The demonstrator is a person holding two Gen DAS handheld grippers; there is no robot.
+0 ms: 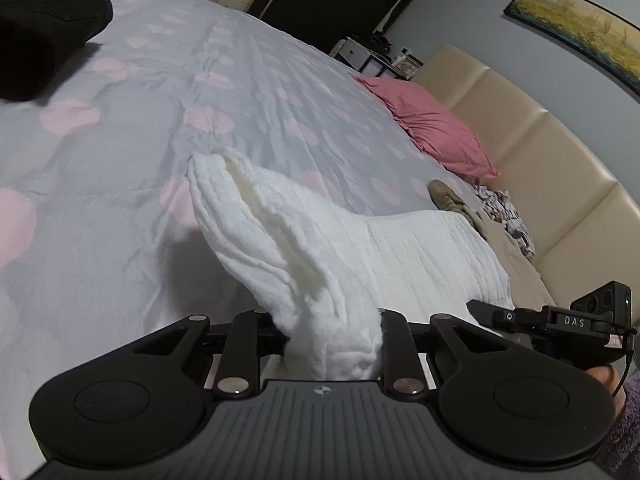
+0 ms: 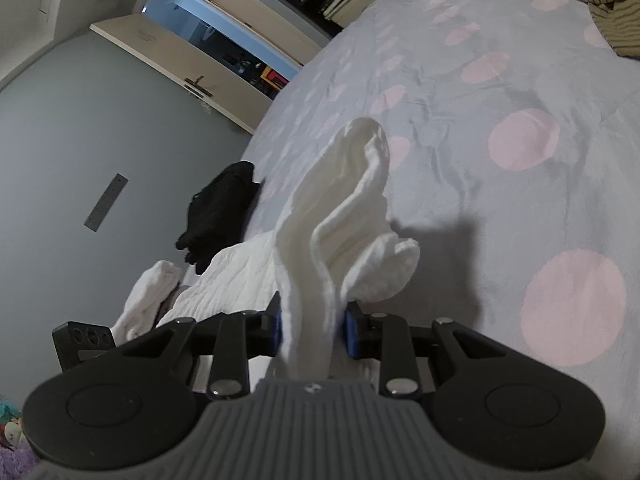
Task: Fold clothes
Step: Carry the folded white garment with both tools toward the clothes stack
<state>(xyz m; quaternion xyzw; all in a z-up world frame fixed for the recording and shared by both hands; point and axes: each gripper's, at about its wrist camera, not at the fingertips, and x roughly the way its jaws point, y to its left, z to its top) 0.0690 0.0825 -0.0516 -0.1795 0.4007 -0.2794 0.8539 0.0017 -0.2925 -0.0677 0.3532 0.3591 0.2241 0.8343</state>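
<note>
Over the dotted bedspread (image 1: 120, 160), your left gripper (image 1: 332, 344) pinches one bunched corner of the white garment (image 1: 420, 248); your right gripper (image 2: 312, 332) clamps another fold between its blue pads (image 2: 352, 332). Its long axis spans between both tools, each pinched end flopping forward away from you. Gripper bodies hide the cloth nearest you. Nearby lie a black garment (image 1: 44, 28), pink pillow (image 1: 432, 124) and striped olive cloth (image 2: 604, 0).
</note>
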